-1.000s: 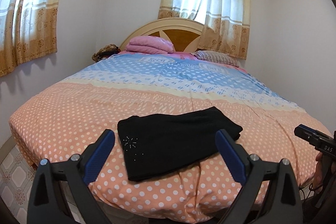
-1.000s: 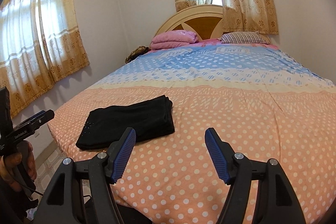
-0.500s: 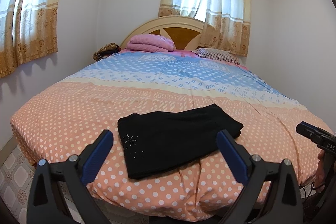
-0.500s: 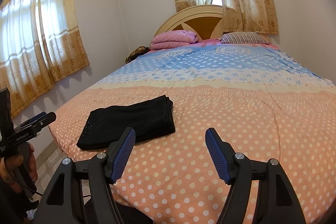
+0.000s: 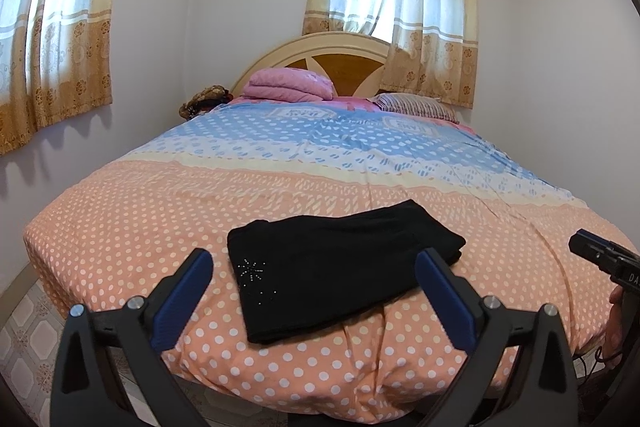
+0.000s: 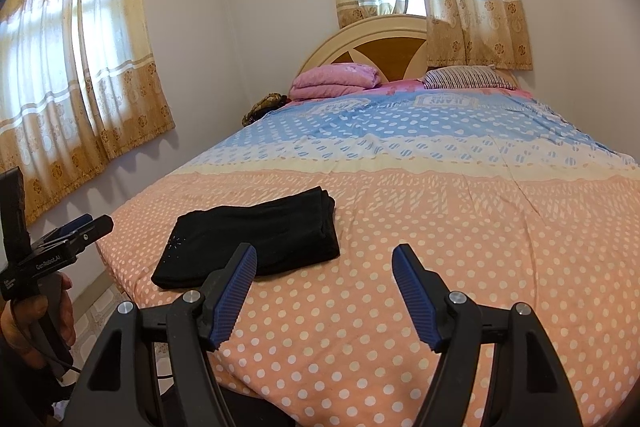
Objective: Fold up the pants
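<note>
On my left, my left gripper [image 5: 312, 279] hangs off the foot of the bed [image 5: 120, 211], its fingers [image 5: 182, 297] spread wide with nothing between them, held low and level and pointing up the mattress. Framed between them lie the pants [image 5: 340, 263], black, already folded into a compact, layered rectangle near the foot edge of the dotted bedspread, a small sparkly motif [image 5: 251, 271] on the near left corner. By my judgement the folding looks finished, or all but; at most a squaring-up of the slightly skewed edges is left. Further right, my right gripper [image 6: 324, 293] hovers over bare bedspread, well apart from the pants, fingers likewise wide and holding nothing, aimed toward the headboard [image 6: 384, 43]. Neither gripper touches the cloth
</note>
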A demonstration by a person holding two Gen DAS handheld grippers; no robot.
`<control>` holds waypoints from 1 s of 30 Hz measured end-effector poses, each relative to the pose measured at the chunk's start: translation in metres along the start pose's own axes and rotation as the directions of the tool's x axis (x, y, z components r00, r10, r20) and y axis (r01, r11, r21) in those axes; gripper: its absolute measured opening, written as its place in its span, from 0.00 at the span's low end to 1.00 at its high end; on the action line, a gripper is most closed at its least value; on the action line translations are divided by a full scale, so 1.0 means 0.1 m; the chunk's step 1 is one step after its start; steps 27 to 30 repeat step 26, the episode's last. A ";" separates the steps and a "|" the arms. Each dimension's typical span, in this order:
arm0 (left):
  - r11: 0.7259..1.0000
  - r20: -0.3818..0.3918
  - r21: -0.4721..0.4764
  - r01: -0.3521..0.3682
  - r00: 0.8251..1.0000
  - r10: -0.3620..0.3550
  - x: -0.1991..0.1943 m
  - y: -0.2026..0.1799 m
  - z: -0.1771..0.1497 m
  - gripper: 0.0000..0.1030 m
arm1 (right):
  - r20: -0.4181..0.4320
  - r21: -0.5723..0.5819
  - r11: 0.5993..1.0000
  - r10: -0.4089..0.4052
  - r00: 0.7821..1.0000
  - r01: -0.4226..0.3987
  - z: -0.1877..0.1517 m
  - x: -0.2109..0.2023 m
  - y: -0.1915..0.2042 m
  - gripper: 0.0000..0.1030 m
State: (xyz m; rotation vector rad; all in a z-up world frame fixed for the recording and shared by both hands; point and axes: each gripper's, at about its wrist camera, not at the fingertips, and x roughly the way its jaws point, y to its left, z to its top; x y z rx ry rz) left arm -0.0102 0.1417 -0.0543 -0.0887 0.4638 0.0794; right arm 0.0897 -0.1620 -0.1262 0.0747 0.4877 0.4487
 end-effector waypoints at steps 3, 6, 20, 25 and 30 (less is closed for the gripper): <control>1.000 0.000 0.002 -0.010 1.000 0.010 0.00 -0.01 0.00 1.00 | -0.002 0.000 1.000 0.003 1.000 -0.003 0.00 -0.01 0.00 0.70; 1.000 -0.004 0.001 -0.014 1.000 0.014 0.00 -0.01 0.00 1.00 | -0.004 -0.006 1.000 0.002 1.000 -0.002 -0.01 -0.01 0.01 0.70; 0.999 -0.039 -0.018 -0.026 0.999 0.026 0.08 0.00 -0.05 1.00 | -0.032 -0.023 1.000 -0.018 0.999 0.017 -0.08 0.08 0.06 0.70; 1.000 -0.032 0.012 -0.028 0.999 0.028 0.08 -0.05 -0.08 1.00 | -0.040 -0.019 1.000 -0.021 0.999 0.020 -0.10 0.11 0.07 0.70; 1.000 -0.036 0.013 -0.019 0.999 0.019 0.09 -0.06 -0.08 1.00 | -0.040 -0.018 1.000 -0.022 0.999 0.021 -0.10 0.12 0.07 0.70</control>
